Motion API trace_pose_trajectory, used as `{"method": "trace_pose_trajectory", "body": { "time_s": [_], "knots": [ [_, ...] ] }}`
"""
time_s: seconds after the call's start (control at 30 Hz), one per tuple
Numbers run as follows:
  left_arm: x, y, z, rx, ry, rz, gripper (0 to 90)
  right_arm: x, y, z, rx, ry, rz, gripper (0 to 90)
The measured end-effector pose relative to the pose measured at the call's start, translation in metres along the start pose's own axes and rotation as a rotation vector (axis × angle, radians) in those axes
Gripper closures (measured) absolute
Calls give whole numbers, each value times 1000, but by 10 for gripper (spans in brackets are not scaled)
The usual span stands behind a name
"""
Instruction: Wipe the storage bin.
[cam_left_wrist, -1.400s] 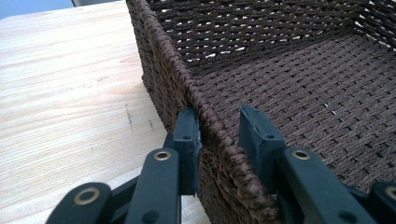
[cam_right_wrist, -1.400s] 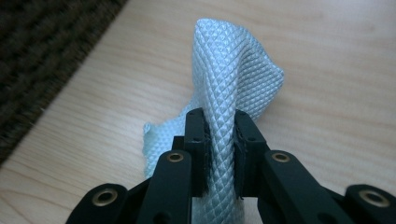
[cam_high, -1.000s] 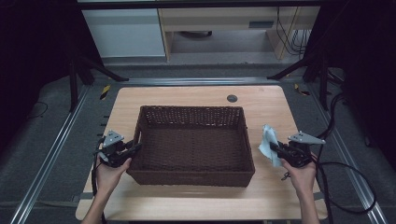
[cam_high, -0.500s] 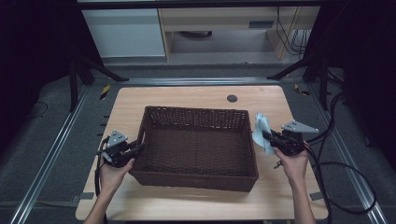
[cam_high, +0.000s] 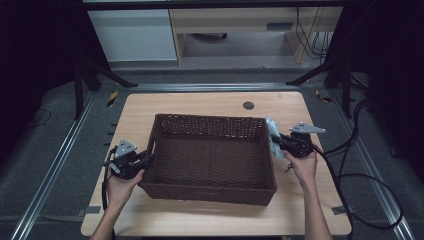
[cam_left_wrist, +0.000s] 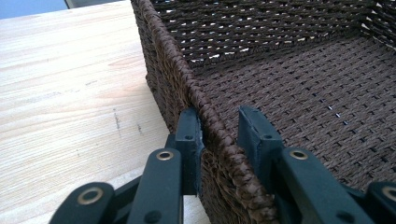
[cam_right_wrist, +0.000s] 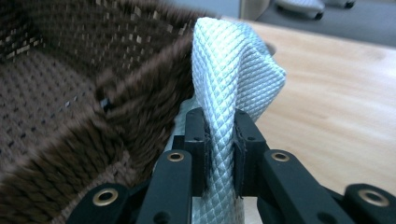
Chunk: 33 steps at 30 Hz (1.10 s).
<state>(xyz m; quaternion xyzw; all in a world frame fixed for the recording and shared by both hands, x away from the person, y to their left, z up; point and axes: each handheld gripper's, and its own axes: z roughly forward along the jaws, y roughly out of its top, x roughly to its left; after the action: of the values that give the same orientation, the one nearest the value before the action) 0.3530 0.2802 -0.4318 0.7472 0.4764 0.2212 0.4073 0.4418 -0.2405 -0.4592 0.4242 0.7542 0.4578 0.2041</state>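
The right gripper (cam_right_wrist: 219, 140) has its jaws clamped tight on a bunched fold of pale, diamond-textured cloth (cam_right_wrist: 233, 70), which rises above the jaws and droops to one side; in the high view that cloth (cam_high: 273, 137) hangs just outside the right end wall of the brown wicker basket (cam_high: 212, 187), touching or almost touching its rim, so it has been lifted off the worktop (cam_high: 200, 102) but has not yet crossed into the basket. The left gripper (cam_left_wrist: 219, 135) straddles the rim at the basket's left end: one jaw sits against the outer face of the woven wall, while the other stands inside with a small gap visible beside the braid, so the jaws are mostly closed around the rim, and I cannot tell whether they truly pinch it. In the high view this gripper (cam_high: 142, 161) rests at the basket's left edge, apparently steadying it. The basket's floor (cam_left_wrist: 299, 79) is bare as far as can be seen. By my reading, picking up the cloth and bracing the basket are done; carrying the cloth over the rim, lowering it and letting go are left.
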Motion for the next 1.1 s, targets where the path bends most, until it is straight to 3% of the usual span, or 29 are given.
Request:
{"method": "trace_pose_trajectory", "body": {
  "time_s": [0.3,0.43,0.53,0.73,0.8,0.9,1.1],
  "knots": [
    [0,0,0,-2,1,-4,692,2,-20,23,160,1,24,793],
    [0,0,0,-1,2,-1,693,2,-27,30,207,0,38,792],
    [0,0,0,-1,2,-3,692,2,-23,27,175,-1,42,793],
    [0,0,0,-1,3,-4,692,5,5,-4,-69,13,3,793],
    [0,0,0,-1,4,-5,693,6,9,-10,-100,25,3,793],
    [-1,0,0,1,6,-4,694,7,7,-7,-62,28,-21,794],
    [-1,0,0,3,14,-6,698,6,-8,7,76,26,-32,794]
  ]
}}
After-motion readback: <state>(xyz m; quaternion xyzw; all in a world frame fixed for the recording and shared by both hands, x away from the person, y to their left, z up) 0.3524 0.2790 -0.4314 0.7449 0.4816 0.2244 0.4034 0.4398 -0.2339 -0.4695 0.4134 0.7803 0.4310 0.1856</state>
